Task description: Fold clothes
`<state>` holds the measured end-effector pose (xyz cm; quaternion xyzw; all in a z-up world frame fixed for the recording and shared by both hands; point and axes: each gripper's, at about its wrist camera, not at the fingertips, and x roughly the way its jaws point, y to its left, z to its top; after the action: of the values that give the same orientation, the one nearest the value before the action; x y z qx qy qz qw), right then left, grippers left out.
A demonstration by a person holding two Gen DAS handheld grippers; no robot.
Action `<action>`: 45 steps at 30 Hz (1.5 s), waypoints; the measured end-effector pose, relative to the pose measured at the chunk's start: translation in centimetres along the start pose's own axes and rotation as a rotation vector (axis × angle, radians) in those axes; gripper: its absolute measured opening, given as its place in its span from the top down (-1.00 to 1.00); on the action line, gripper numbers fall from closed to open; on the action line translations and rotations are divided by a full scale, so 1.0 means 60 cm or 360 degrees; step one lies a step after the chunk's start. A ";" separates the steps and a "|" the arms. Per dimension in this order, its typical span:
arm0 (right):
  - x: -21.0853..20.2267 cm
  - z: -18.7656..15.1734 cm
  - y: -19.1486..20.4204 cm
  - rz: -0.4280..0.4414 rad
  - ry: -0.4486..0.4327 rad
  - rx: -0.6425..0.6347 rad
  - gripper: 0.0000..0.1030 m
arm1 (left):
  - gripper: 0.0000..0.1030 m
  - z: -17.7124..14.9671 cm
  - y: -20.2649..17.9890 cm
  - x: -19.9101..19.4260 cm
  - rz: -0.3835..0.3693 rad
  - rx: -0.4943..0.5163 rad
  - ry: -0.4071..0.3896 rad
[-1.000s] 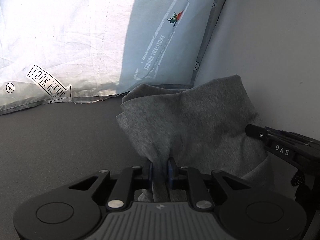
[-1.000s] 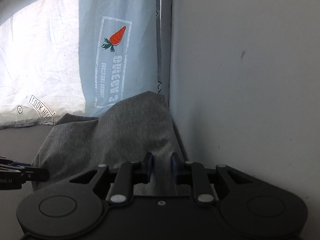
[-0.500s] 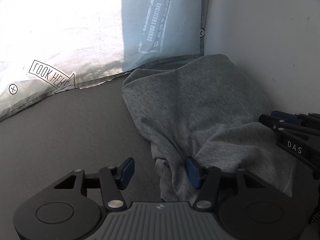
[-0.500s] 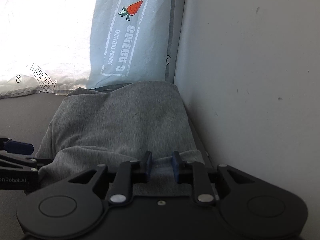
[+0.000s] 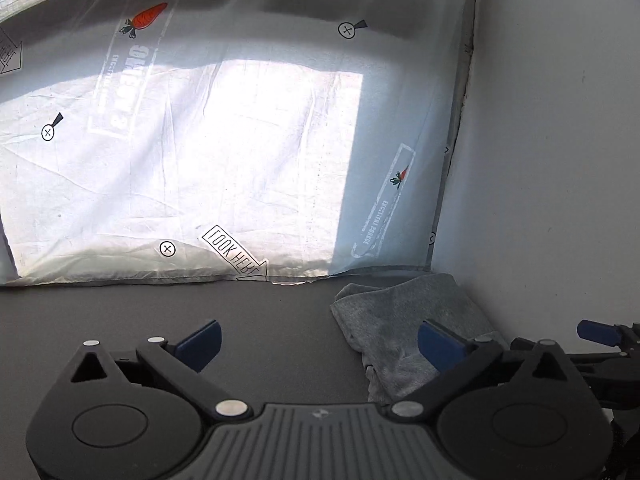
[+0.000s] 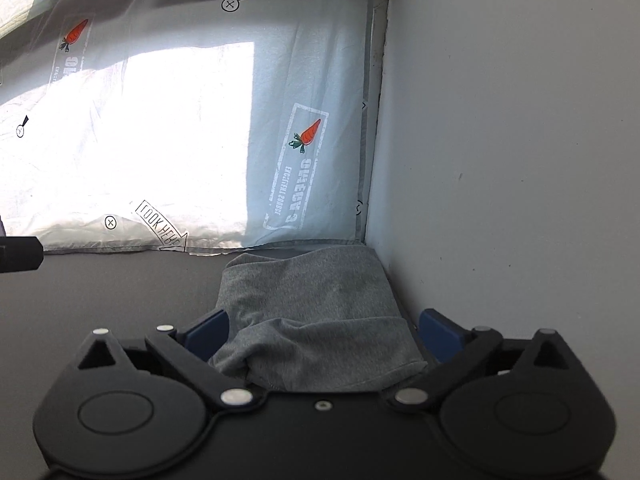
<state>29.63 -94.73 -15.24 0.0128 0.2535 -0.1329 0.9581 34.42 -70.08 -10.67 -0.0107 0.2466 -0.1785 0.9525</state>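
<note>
A folded grey garment (image 5: 404, 320) (image 6: 316, 312) lies on the dark grey surface, pushed into the corner where the white wall meets the curtain. My left gripper (image 5: 320, 344) is open, its blue pads wide apart; the garment lies ahead and to the right, partly behind the right pad. My right gripper (image 6: 324, 332) is open too, its blue pads spread on either side of the garment's near edge, holding nothing. The right gripper's fingers (image 5: 600, 332) show at the right edge of the left wrist view.
A sunlit white curtain (image 5: 224, 168) (image 6: 160, 128) with carrot prints and "LOOK HERE" arrows hangs along the far edge. A plain white wall (image 5: 552, 152) (image 6: 512, 152) closes off the right side. Bare dark grey surface (image 5: 160, 304) stretches to the left of the garment.
Both grippers have let go of the grey garment and opened wide. Both have pulled back and tilted upward, so the garment now lies small in the corner.
</note>
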 end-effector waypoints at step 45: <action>-0.740 -0.212 0.717 0.0311 0.0182 -0.0158 -0.99 | -1.00 -0.219 0.541 -0.774 0.0471 -0.0089 0.0289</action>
<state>-2.40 -41.03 -6.46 -0.0024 0.3116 -0.0252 0.9499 1.21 -22.75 -4.08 0.0155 0.3354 -0.0298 0.9415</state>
